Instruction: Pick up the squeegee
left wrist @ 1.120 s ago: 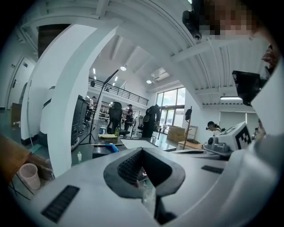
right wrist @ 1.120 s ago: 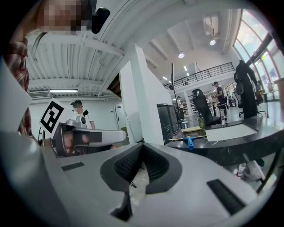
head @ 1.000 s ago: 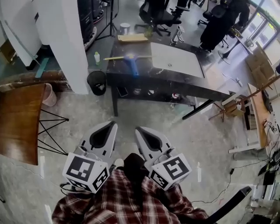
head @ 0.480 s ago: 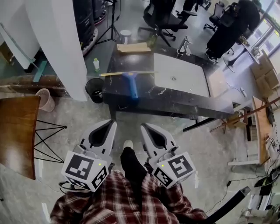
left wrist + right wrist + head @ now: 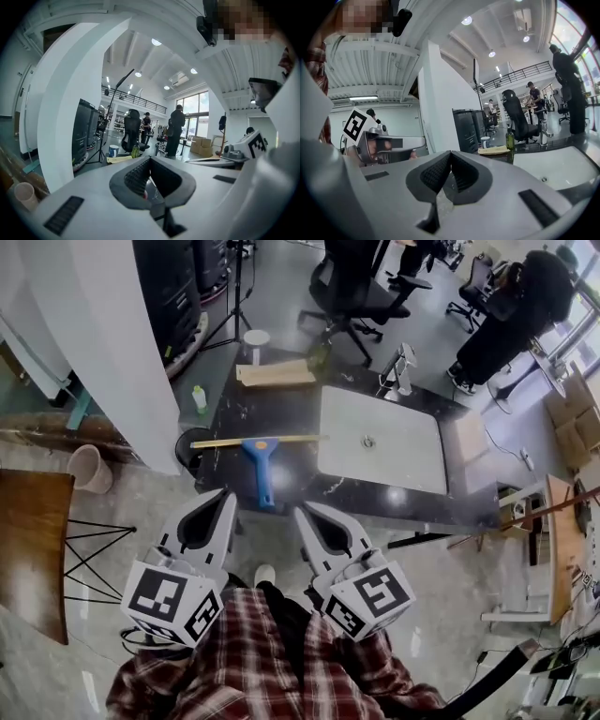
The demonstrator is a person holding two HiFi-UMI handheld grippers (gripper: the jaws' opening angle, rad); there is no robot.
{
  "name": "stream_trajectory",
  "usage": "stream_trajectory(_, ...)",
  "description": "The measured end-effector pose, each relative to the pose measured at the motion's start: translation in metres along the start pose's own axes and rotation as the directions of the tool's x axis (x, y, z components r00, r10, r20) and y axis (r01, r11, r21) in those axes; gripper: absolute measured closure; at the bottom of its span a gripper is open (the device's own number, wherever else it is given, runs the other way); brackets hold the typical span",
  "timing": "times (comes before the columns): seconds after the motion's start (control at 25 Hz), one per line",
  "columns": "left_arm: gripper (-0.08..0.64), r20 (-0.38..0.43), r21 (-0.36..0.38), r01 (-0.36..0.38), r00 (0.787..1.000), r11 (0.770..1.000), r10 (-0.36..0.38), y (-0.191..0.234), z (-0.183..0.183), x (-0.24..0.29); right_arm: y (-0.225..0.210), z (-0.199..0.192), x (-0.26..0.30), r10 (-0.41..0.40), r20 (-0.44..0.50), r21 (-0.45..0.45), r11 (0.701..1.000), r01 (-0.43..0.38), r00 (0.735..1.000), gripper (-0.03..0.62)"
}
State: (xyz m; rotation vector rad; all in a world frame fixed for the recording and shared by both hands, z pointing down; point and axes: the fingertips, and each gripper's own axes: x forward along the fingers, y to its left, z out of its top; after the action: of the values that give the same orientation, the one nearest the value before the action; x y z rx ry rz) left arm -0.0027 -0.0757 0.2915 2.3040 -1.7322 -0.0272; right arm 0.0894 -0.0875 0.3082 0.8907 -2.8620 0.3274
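On a dark glossy worktop, in an open office with a grey concrete floor, a squeegee, a white panel and a flat cardboard piece are laid out. A white pillar and a black bin are seen off the worktop's left end. An office chair and a person in black are beyond it.

The squeegee is seen in the head view only. Ceiling lights, windows and a mezzanine railing are seen in the gripper views only. The right gripper's marker cube is caught by the left gripper view, the left gripper's marker cube by the right one.

Left tongs and right tongs are both clenched, tips together, nothing gripped.

The squeegee is laid flat by the worktop's near-left edge, blue handle toward the tongs, pale blade across its far end. In the head view the handle end falls between the two tips and is touched by neither.
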Motion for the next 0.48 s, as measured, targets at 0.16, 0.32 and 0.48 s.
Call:
stream_trajectory(0.16,0.551,-0.01,-0.019,-0.027,1.0,0.999,0.027,0.01,-0.001,0.02,-0.017,-0.001,0.013,0.018,-0.025,0.008,1.0,-0.018,1.0,0.58)
stream_trajectory(0.32,0.551,-0.017,-0.03,-0.033,0.999,0.999,0.033,0.022,0.001,0.042,-0.034,-0.001,0.029,0.019,-0.046,0.02,1.0,-0.018,0.999,0.58)
stream_trajectory(0.48,0.551,-0.021,-0.043,-0.012,1.0,0.999,0.011,0.039,0.002,0.064,-0.045,-0.002,0.05,0.006,-0.058,0.027,1.0,-0.005,0.998,0.58)
